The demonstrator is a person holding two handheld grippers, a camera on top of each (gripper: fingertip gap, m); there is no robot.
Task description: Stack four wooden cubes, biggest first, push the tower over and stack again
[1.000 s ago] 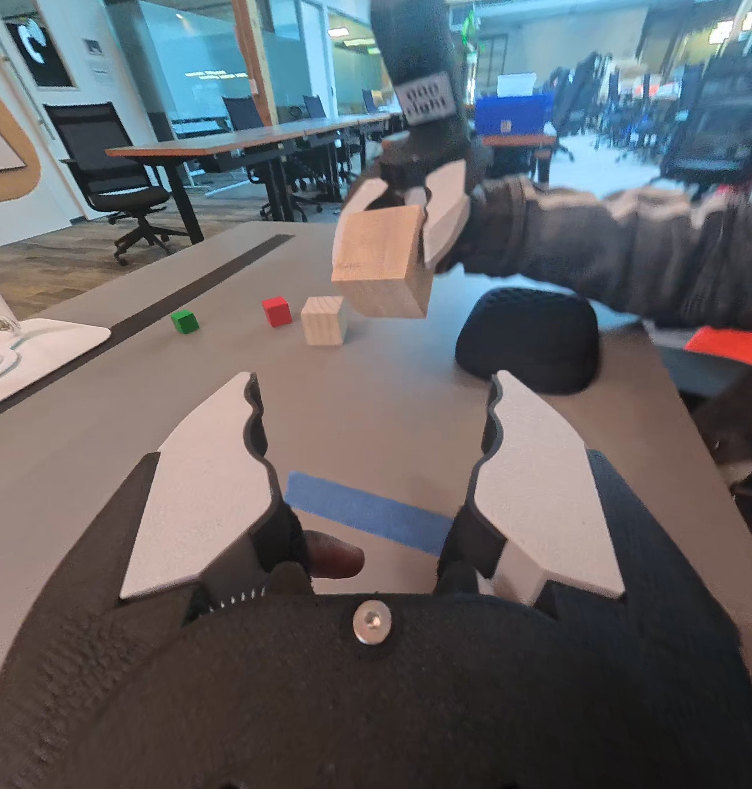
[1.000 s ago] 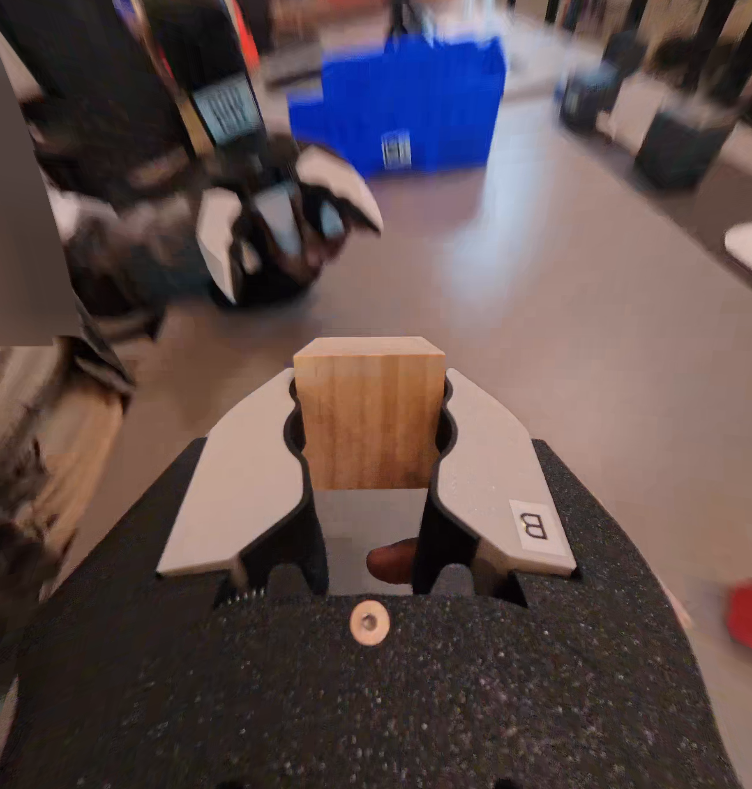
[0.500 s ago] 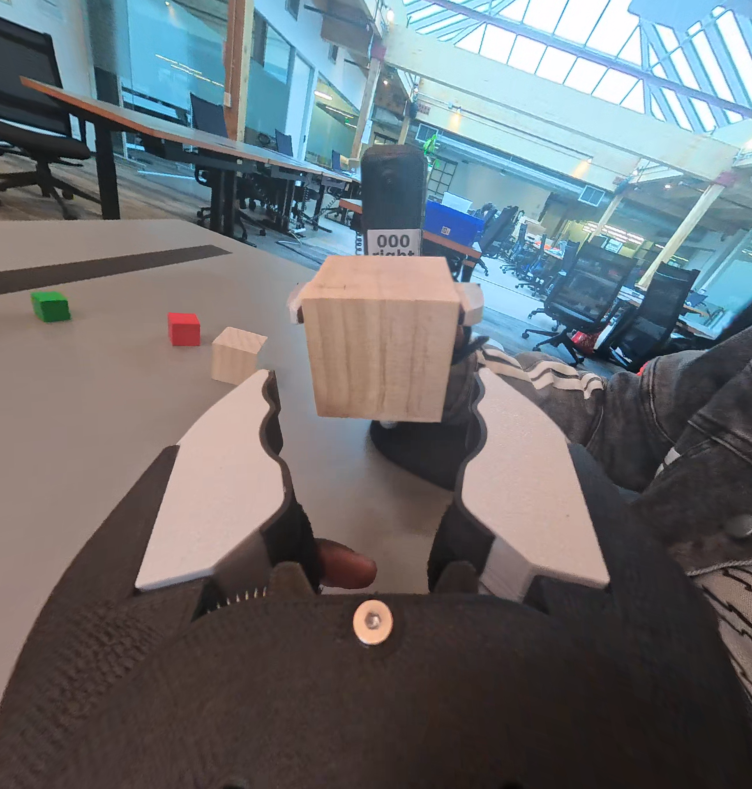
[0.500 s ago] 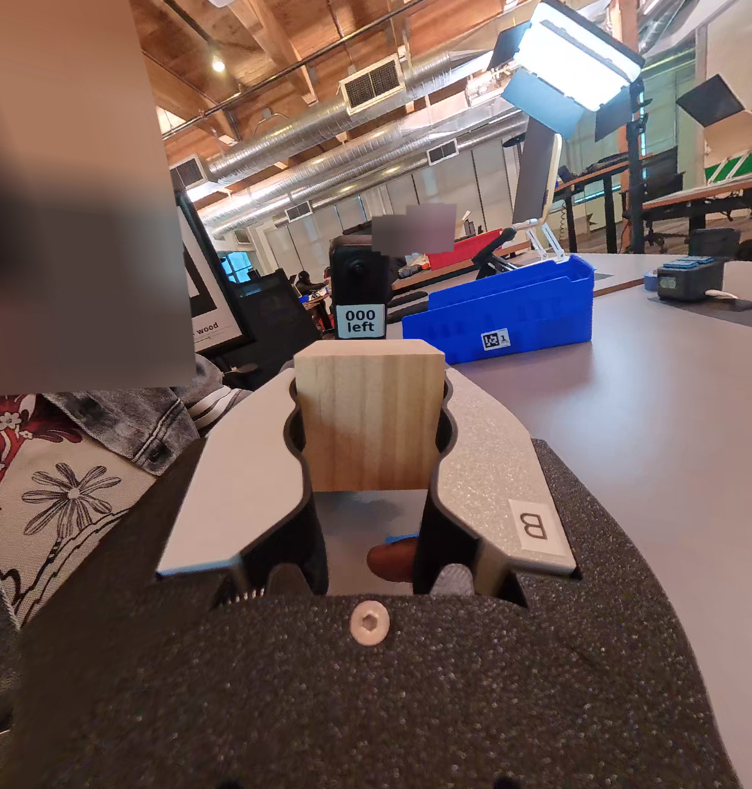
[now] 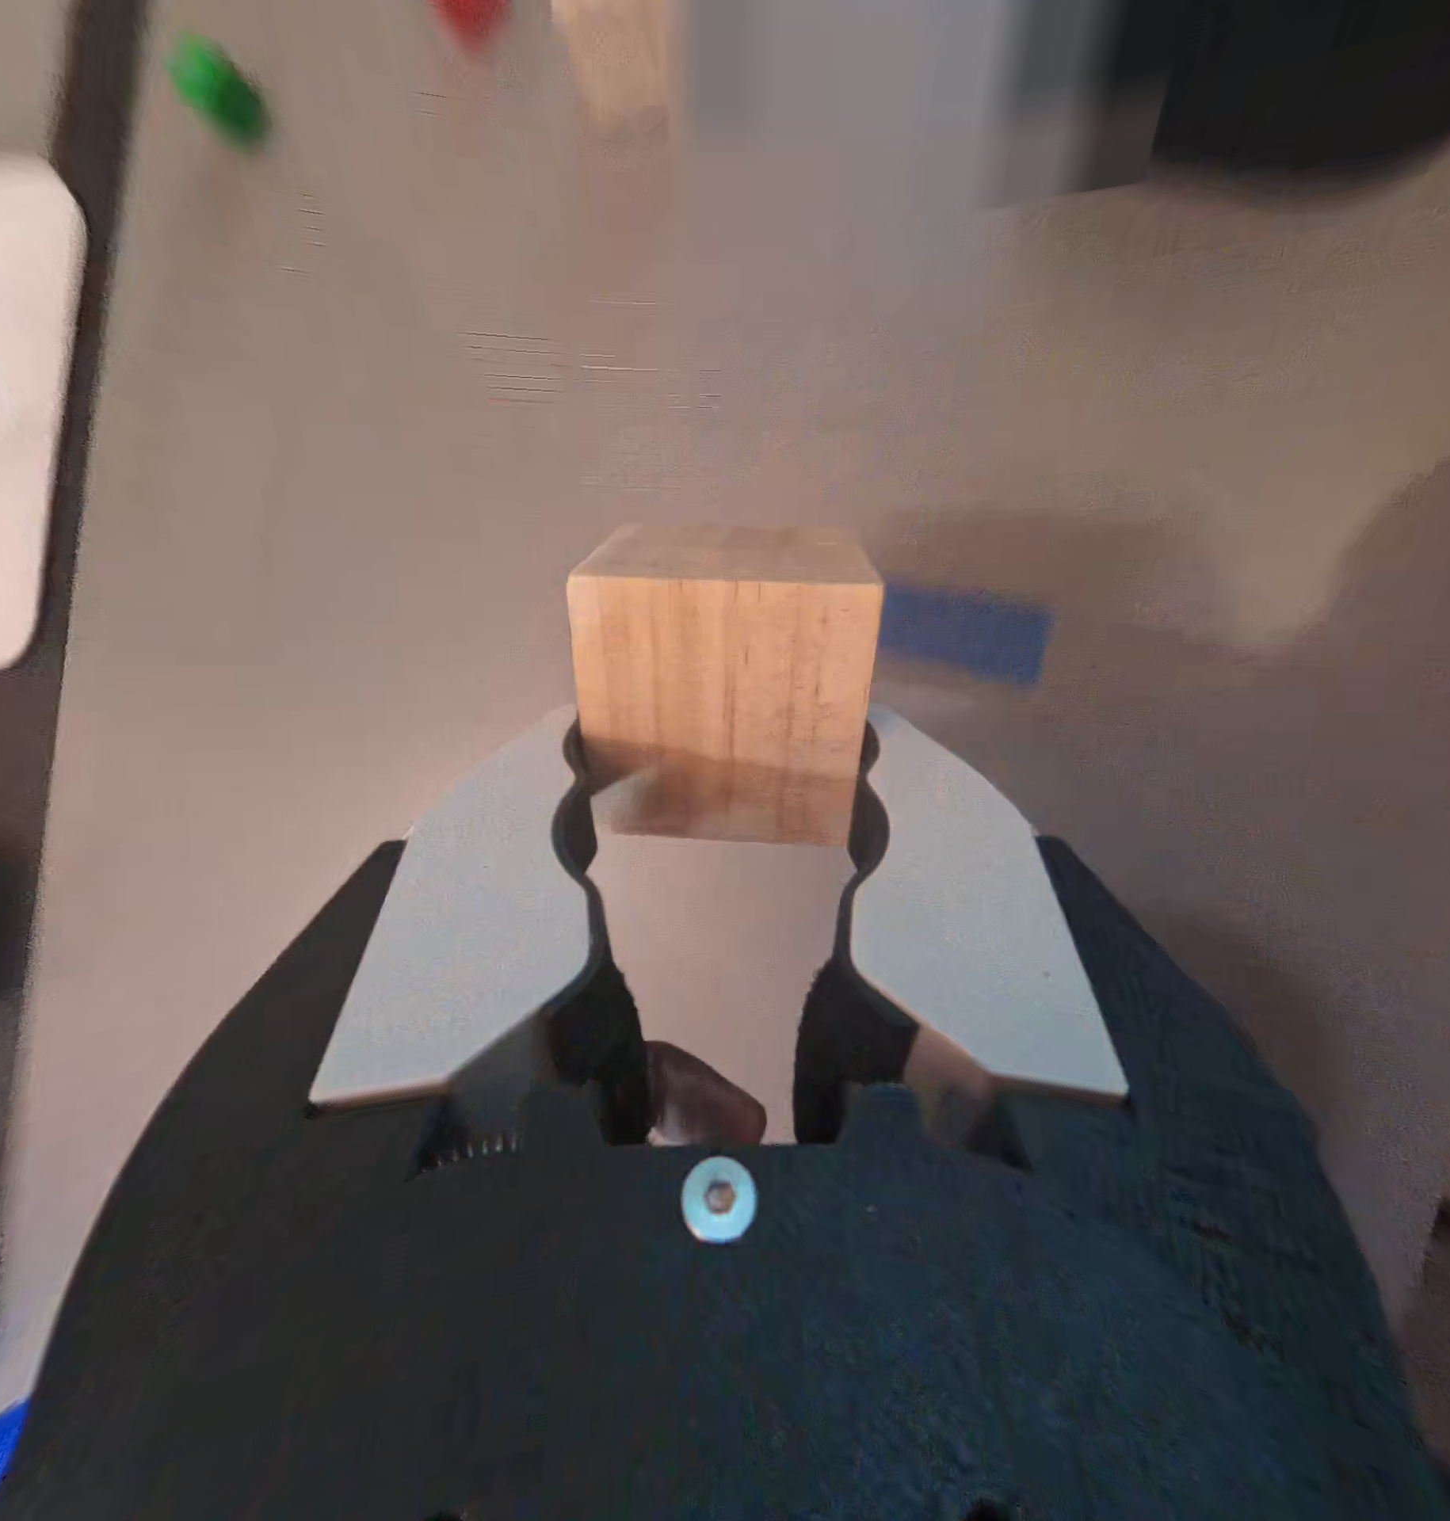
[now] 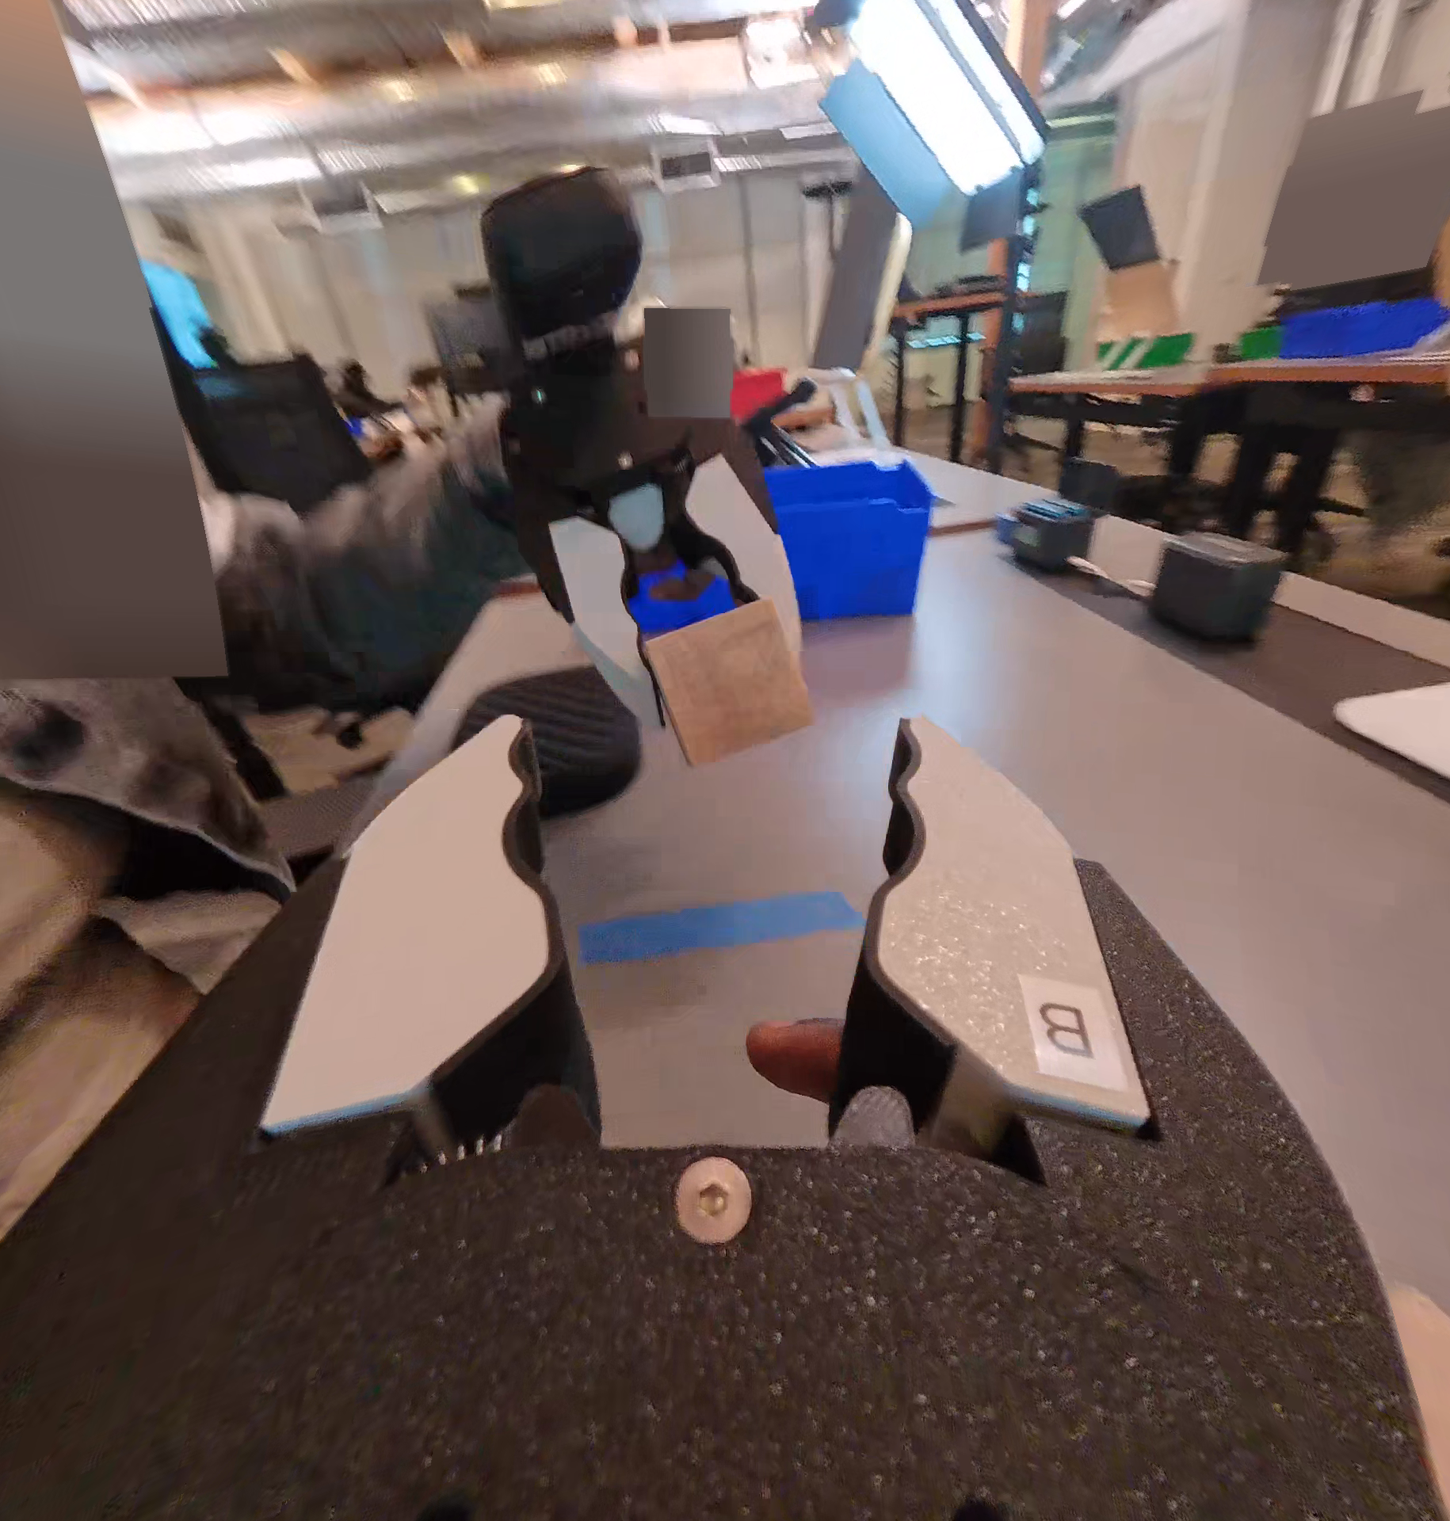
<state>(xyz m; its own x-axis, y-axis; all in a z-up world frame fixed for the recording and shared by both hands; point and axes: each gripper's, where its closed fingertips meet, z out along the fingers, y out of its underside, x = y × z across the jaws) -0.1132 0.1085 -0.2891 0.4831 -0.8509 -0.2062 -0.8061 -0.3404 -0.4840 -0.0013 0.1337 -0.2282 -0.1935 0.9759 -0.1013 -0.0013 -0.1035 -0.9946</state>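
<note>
Handover done: left tongs (image 5: 722, 741) now clamp big wooden cube (image 5: 722, 658); right tongs (image 6: 709, 741) opened wide, empty. Base placement next.

**Layout, handover instant**

Large cube (image 5: 723, 658) between the left gripper (image 5: 722, 741) fingertips, above the table (image 5: 376, 494). Tape strip (image 5: 964, 630) right of it. Three small cubes far behind. Right gripper (image 6: 709, 741) facing, tape strip between its fingers.
</note>
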